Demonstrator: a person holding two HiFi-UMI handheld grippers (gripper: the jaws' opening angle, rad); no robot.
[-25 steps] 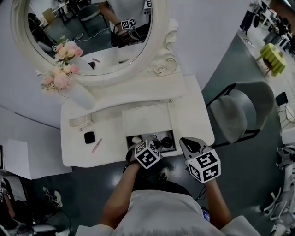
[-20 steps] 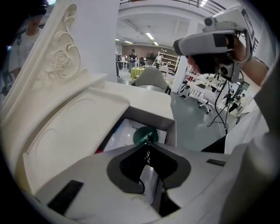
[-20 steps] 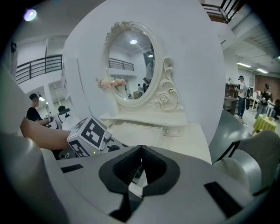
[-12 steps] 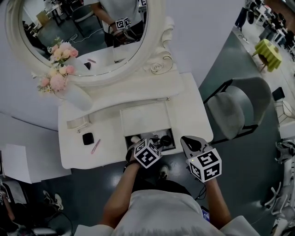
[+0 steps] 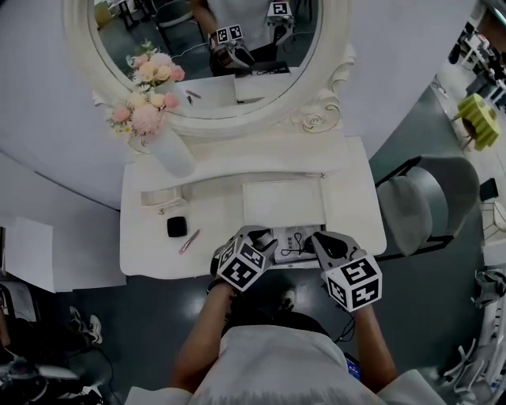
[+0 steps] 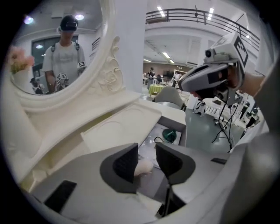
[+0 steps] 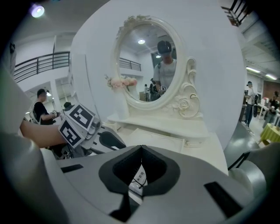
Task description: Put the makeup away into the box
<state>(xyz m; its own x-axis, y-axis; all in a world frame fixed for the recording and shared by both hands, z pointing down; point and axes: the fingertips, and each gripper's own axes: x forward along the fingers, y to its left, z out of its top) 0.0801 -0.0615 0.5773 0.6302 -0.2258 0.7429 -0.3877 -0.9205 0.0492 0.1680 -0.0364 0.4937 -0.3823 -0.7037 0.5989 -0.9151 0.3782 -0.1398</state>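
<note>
White puff (image 6: 143,166) rests in the near box (image 5: 299,233), hence left gripper (image 6: 147,154) fingers, just opened, flank it loosely; right gripper (image 7: 141,153) fingers closed, empty.

No legible text anywhere (the marker cubes (image 5: 251,266) bear only patterns).

You are getting soft, rather dim light in the head view, the white dressing table (image 5: 150,245) glowing without hard shadows. In both gripper views ceiling lights (image 6: 160,8) are glaring far off, and the fisheye edges are bending and going black.
</note>
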